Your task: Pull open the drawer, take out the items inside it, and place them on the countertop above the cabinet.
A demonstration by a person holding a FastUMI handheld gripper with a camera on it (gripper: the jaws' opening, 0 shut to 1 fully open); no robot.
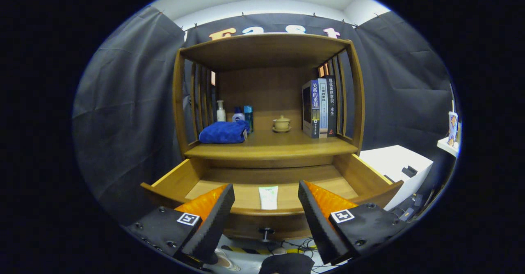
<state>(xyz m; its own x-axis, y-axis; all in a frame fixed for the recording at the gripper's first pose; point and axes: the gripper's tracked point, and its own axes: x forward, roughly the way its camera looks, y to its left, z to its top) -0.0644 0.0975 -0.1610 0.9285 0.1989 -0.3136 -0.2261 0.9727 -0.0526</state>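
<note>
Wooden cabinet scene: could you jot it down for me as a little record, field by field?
drawer: pulled open, knob on its front
inside drawer: one white tube, lying flat
countertop: blue towel, bottles behind it, lidded cup, books standing upright
tool: open, fingers apart, holding nothing, above the drawer front
tube versus tool: just ahead, between the fingers, not touched
task state: tube not yet taken out

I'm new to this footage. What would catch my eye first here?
The open drawer at the cabinet's base, with a white tube lying in it just ahead of the open claw. On the countertop above, a blue towel sits left, a small lidded cup in the middle, and books stand right.
</note>
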